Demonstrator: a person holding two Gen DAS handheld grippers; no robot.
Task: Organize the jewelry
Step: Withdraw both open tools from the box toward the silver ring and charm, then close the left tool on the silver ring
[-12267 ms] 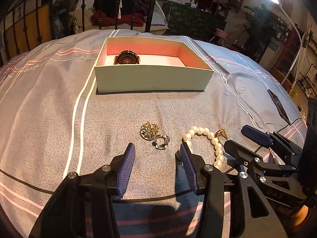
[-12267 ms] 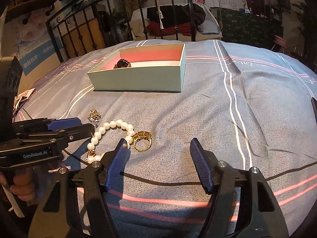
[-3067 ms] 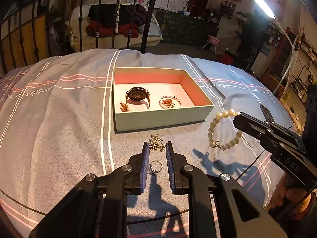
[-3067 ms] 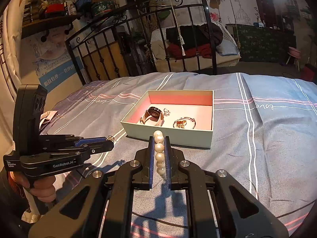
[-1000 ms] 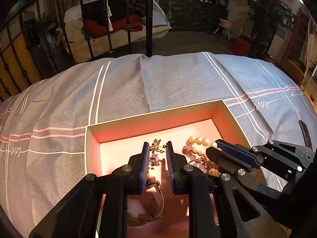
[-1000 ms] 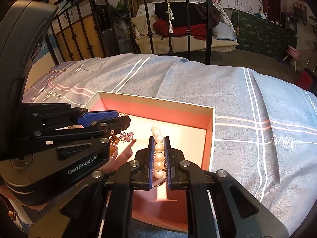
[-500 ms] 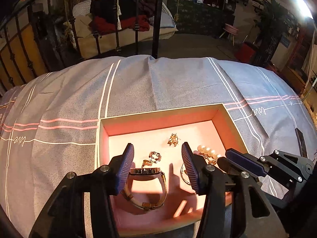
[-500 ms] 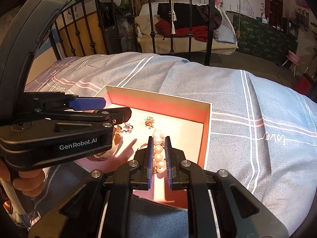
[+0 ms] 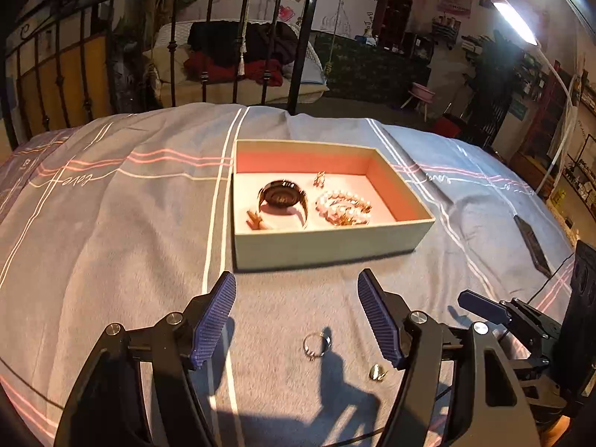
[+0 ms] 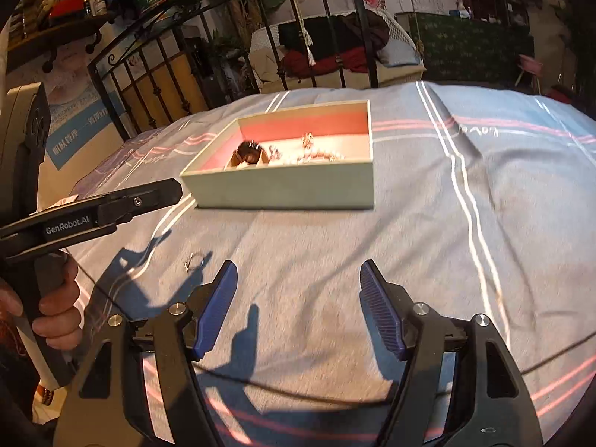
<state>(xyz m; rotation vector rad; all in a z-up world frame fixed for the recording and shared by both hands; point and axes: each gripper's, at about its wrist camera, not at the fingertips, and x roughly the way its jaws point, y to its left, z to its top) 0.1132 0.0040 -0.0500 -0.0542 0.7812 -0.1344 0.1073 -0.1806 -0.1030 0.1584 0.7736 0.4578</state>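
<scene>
Both tongs, left and right, just spread wide, empty above the bedspread.

Item one, ahead of my fingers: a shallow rectangular box, pale green outside and coral-pink inside, sits open-topped on the grey striped bedspread, holding a dark round-faced watch lying on its side with its strap curled, a pearl bracelet heaped with gold pieces just right of it, a small gold ornament nearer the back wall, and a little orange-gold piece at the front left corner. Item two, loose on the bedspread well short of the box: a silver ring lying flat, and near it, to its right, a small gold piece too small for me to identify.
</scene>
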